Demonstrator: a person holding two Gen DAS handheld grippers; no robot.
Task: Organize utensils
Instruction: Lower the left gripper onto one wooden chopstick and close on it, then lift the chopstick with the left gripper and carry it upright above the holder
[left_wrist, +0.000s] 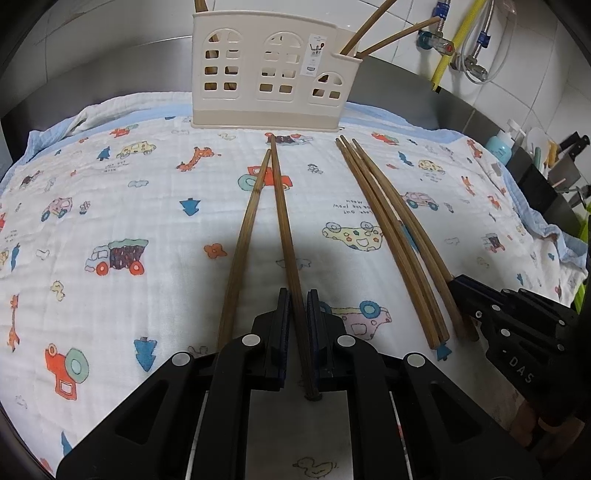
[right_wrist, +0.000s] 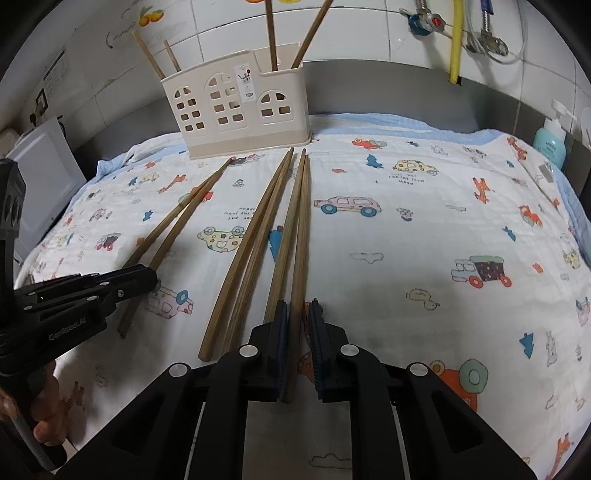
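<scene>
Right gripper (right_wrist: 298, 310) fingers clamp one chopstick (right_wrist: 300, 236) (others lie beside it).

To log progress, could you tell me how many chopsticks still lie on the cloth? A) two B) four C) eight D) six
D: on the cloth lie a pair of chopsticks at left and four more at right, one held in each gripper.
</scene>
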